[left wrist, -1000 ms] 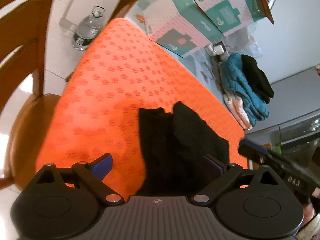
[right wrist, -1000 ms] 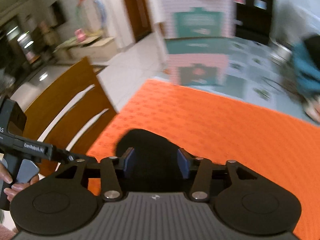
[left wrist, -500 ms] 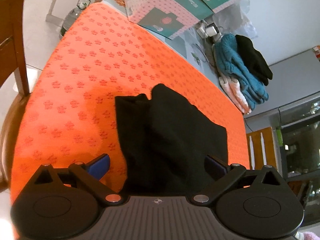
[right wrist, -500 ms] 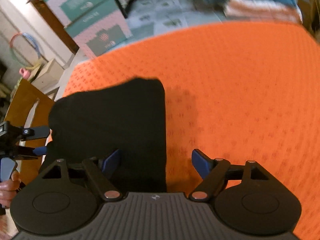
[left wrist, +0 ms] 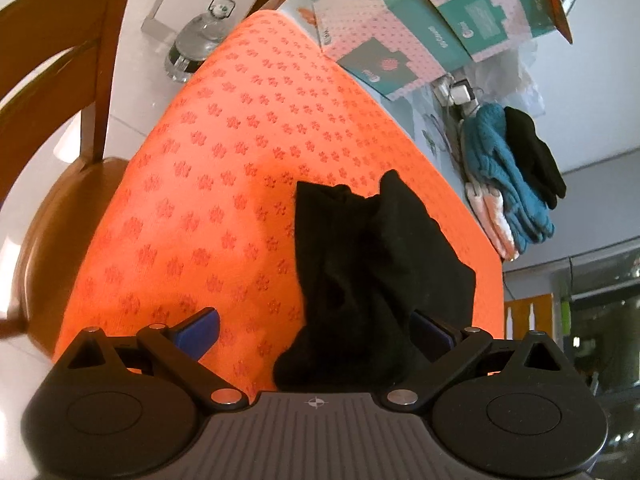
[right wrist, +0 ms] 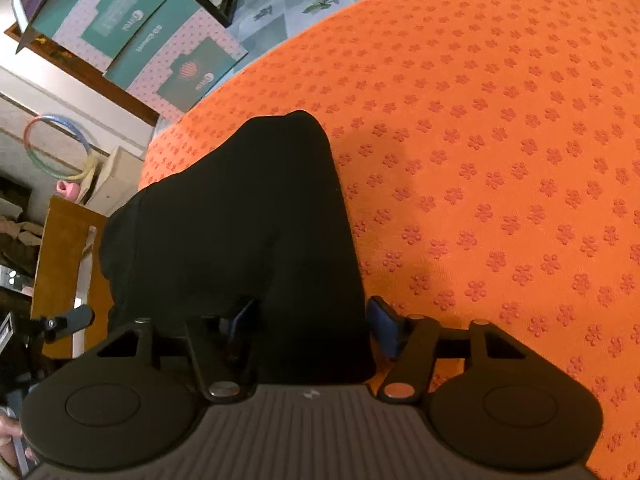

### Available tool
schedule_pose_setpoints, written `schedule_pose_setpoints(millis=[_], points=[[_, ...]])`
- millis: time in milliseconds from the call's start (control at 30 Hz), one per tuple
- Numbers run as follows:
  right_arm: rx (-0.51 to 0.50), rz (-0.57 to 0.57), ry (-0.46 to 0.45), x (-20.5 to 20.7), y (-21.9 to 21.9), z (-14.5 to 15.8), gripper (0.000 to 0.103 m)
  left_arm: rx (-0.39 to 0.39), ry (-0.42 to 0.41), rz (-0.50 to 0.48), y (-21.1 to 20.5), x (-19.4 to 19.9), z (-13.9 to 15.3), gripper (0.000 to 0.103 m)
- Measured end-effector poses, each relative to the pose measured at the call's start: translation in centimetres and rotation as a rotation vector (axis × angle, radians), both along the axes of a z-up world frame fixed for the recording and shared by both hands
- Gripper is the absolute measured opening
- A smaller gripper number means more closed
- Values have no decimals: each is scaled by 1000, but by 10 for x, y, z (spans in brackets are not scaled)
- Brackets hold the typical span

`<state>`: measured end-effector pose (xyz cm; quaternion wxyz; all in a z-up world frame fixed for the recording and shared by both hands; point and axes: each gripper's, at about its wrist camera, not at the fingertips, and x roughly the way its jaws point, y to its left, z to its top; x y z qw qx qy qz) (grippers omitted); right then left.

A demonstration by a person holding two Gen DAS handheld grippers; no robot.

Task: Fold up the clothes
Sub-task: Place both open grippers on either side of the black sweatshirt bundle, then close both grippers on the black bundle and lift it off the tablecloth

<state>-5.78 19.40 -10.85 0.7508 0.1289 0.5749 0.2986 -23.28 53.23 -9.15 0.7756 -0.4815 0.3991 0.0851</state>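
A black knitted garment (left wrist: 372,276) lies crumpled on an orange cloth (left wrist: 224,184) that covers the worktop. The cloth has a fine woven texture stamped with rows of small darker flower shapes.

In the left wrist view, the garment sits in the lower middle of the frame, rising to two soft peaks with a dip between them. The left gripper (left wrist: 316,332) has its blue-padded fingers spread wide apart, one on either side of the garment's near end, not clamping it. At the right edge of the frame lies a stack of folded knitwear (left wrist: 508,176): fuzzy teal, black, and pink-and-white pieces. Pink and teal cardboard boxes (left wrist: 420,24) fill the top of the frame. A clear plastic bottle (left wrist: 196,44) stands on the floor at upper left, beside a curved wooden chair (left wrist: 72,92).

In the right wrist view, the garment forms a smooth, dark rounded mound in the left centre. The right gripper (right wrist: 308,328) has its fingers apart, with a fold of the black fabric lying between them; whether the pads touch it cannot be told.
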Motion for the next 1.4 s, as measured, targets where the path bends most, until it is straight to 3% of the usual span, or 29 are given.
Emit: schedule_pose_setpoints(millis=[167,300,467,567,833,1200,1367,1400], points=[[12,-45,19,-1,1,7,42,-17,-6,29,-4,-2,3,101],[22,-98,36,-2,0,17,34,-56,40,142,-13,-3,10,103],[35,-190,98,-1,0,34,33,-253,97,253,-24,-4,1,103],[48,-241,146,1,0,43,32,-338,74,348,-34,-8,2,103],[63,-290,185,4,6,61,32,-528,31,267,-65,25,-7,103],[61,-248,151,4,16,72,33,-691,-13,225,-93,59,-22,102],[59,-190,111,3,19,74,36,-676,-72,260,-81,51,-18,59],[58,-180,104,3,20,74,38,-685,-73,278,-79,48,-19,55]])
